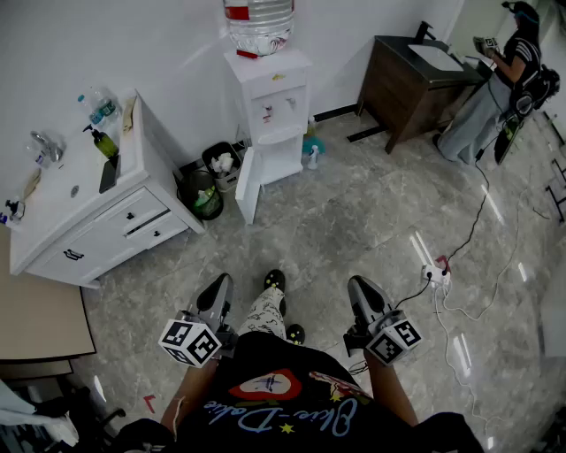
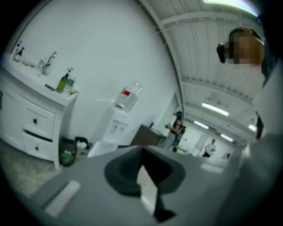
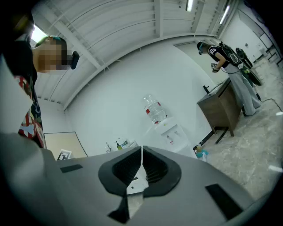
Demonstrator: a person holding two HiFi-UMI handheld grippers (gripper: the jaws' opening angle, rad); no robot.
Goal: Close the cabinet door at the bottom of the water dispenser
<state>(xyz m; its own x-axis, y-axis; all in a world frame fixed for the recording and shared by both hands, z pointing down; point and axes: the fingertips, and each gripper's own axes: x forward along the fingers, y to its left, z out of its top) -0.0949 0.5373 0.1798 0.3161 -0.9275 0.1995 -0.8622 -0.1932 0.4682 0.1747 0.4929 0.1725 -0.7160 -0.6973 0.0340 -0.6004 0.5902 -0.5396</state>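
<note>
The white water dispenser point(image 1: 270, 97) stands against the far wall with a bottle point(image 1: 258, 22) on top. Its bottom cabinet door point(image 1: 248, 184) hangs open, swung out to the left. Both grippers are held low near my body, far from the dispenser. My left gripper point(image 1: 219, 285) and right gripper point(image 1: 361, 285) point forward over the floor, each with its jaws together and nothing between them. The dispenser point(image 2: 116, 128) is small and distant in the left gripper view, and the right gripper view shows the dispenser point(image 3: 173, 134) beyond the shut jaws.
A white vanity point(image 1: 88, 221) stands at the left, with a green bin point(image 1: 205, 193) and a black bin point(image 1: 221, 164) between it and the dispenser. A spray bottle point(image 1: 312, 155) sits right of the dispenser. A brown sink cabinet point(image 1: 416, 75), a person point(image 1: 500, 80), a power strip with cables point(image 1: 435, 270) lie to the right.
</note>
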